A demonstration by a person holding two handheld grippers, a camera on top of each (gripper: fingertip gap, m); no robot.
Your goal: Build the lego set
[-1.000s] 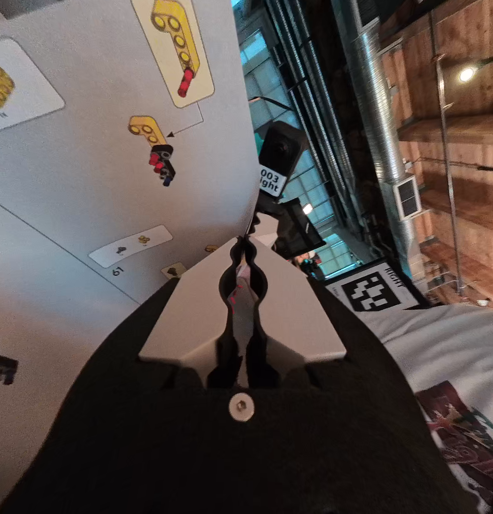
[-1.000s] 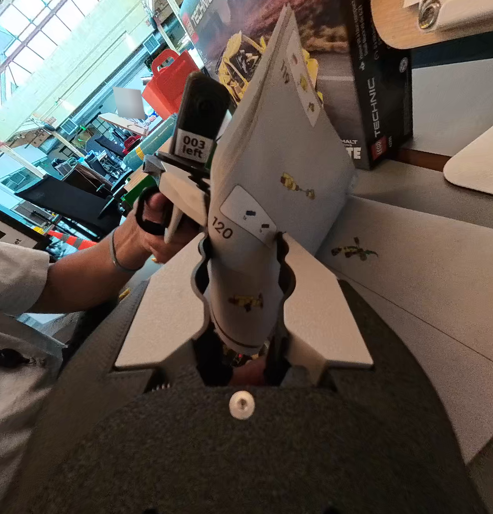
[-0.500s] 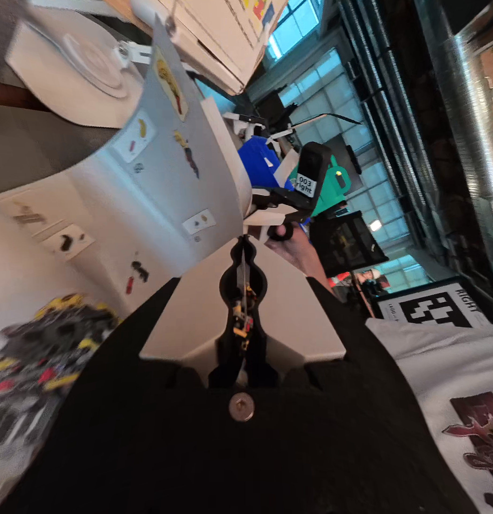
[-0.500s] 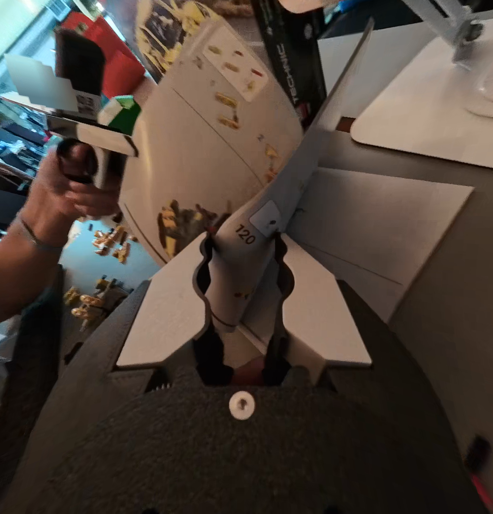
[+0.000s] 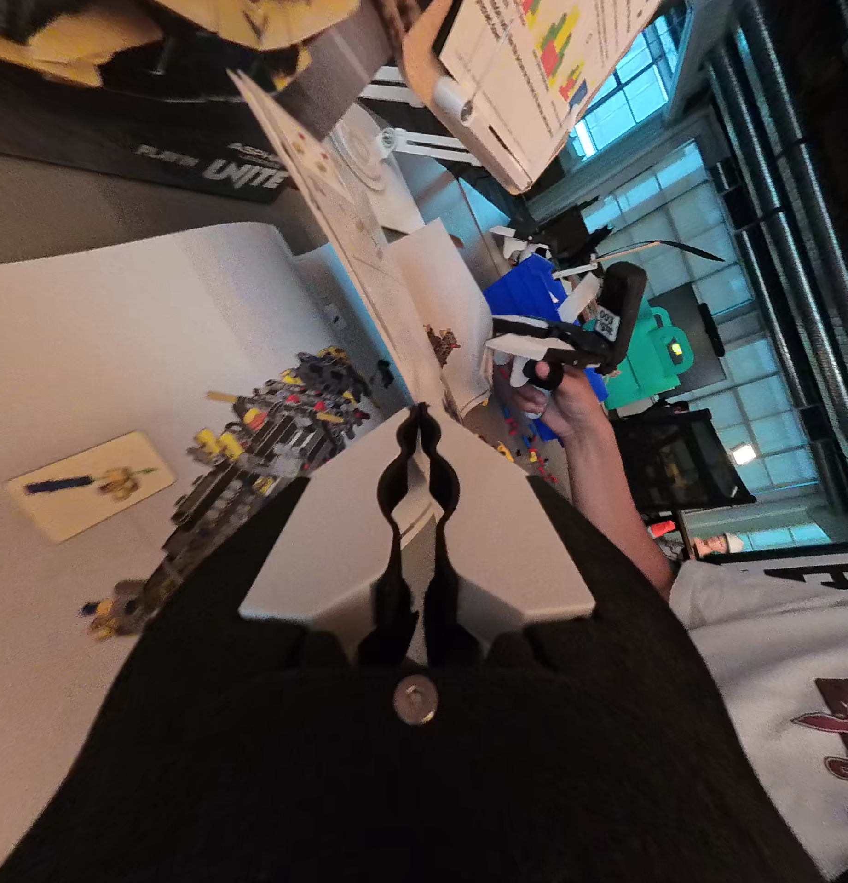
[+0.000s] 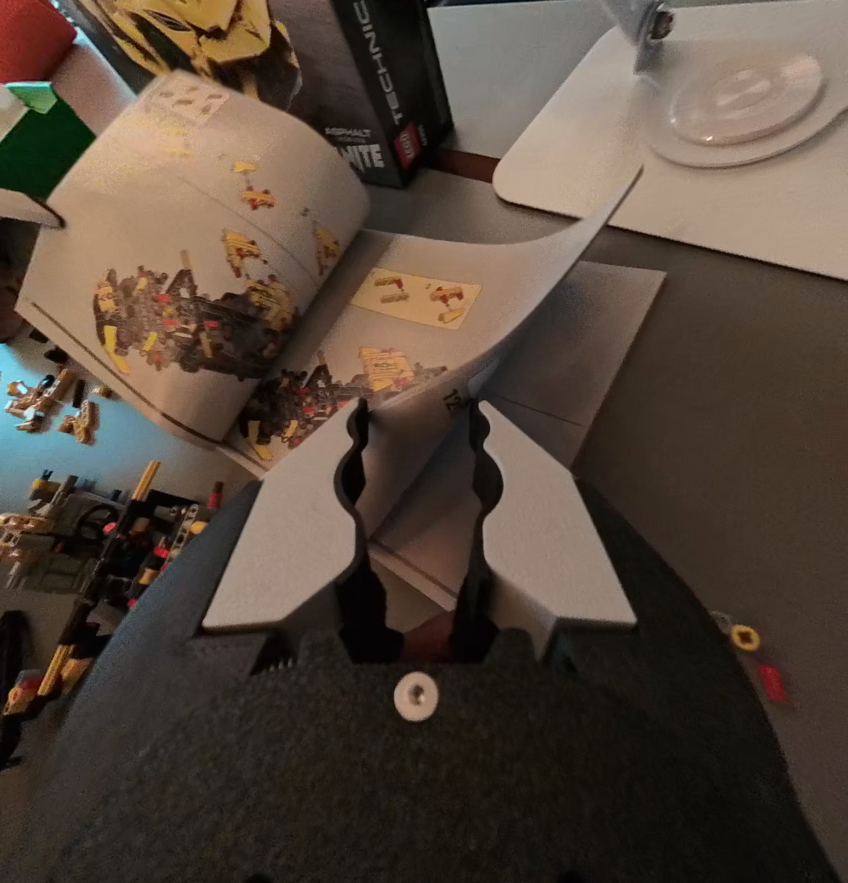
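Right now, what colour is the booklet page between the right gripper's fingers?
Pale grey page, seen best in the right wrist view.

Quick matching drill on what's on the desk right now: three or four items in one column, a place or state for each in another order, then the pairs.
Column one:
1. left gripper
2. right gripper
3. lego box
4. yellow round piece

Column two:
A. standing upright at the back of the desk
B. jaws apart, a lifted booklet page between them
C. lying on the dark desk at the right, beside a red piece
D. jaws closed on a thin page edge

Pairs: 1-D, 2-B, 3-A, 4-C
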